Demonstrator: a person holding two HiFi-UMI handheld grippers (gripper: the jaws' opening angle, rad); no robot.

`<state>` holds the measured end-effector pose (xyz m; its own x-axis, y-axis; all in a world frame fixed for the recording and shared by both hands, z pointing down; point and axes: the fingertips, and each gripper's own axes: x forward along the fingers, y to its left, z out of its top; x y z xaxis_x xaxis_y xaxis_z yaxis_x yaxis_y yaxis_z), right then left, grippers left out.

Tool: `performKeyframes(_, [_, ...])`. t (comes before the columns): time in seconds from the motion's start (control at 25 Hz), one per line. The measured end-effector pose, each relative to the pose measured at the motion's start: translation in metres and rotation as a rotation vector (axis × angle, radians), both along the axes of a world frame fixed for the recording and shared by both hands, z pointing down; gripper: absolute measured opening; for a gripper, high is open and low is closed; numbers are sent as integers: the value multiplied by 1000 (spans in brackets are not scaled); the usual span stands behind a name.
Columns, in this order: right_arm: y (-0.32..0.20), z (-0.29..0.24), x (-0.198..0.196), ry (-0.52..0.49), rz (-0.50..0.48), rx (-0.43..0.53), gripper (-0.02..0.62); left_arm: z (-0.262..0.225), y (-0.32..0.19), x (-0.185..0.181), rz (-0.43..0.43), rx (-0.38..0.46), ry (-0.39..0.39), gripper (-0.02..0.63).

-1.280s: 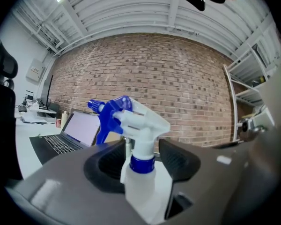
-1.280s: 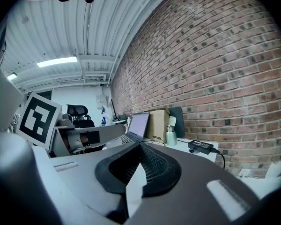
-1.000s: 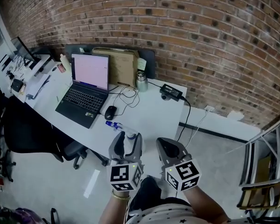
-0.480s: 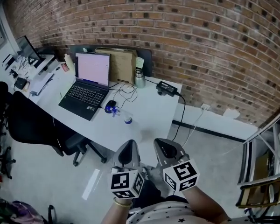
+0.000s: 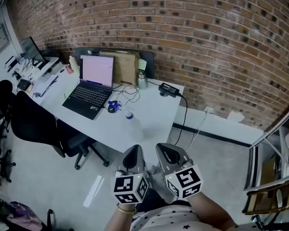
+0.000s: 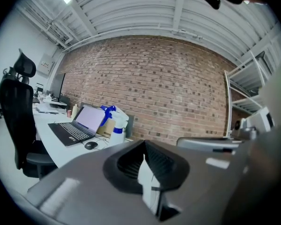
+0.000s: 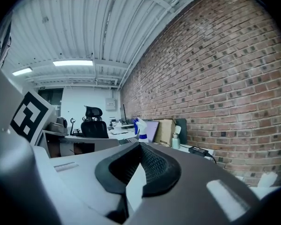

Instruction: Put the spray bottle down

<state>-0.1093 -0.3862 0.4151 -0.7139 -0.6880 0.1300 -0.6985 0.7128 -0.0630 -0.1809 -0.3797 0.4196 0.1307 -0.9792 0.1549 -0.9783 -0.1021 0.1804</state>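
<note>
Both tongs were clamped shut with nothing in them. The left gripper had its jaws pressed flat together, and the right gripper just beside it showed the same thing in its own view: pads meeting, empty. They sat side by side at the bottom of the head view, both pointing roughly level.

As for the spray bottle, it stood upright on the white desk, well apart from both grippers. It was out ahead of the left one, and a bit to the left of the jaws in the left gripper view. It had a pale body, a blue collar and a blue trigger head on top. Neither gripper touched it.

Past the bottle from the grippers I could see a black mouse, then an open laptop with its screen lit, further left. Behind those, against the brick wall, were a cardboard box and a metal flask. A black power brick lay to the right, its cable running off the desk edge. A black office chair sat way off to the left gripper's left.
</note>
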Motion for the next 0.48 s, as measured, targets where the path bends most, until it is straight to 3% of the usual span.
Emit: performKeyframes(0.48, [2, -9, -3, 0, -7, 21, -2, -7, 2, 1, -6, -1, -12, 8])
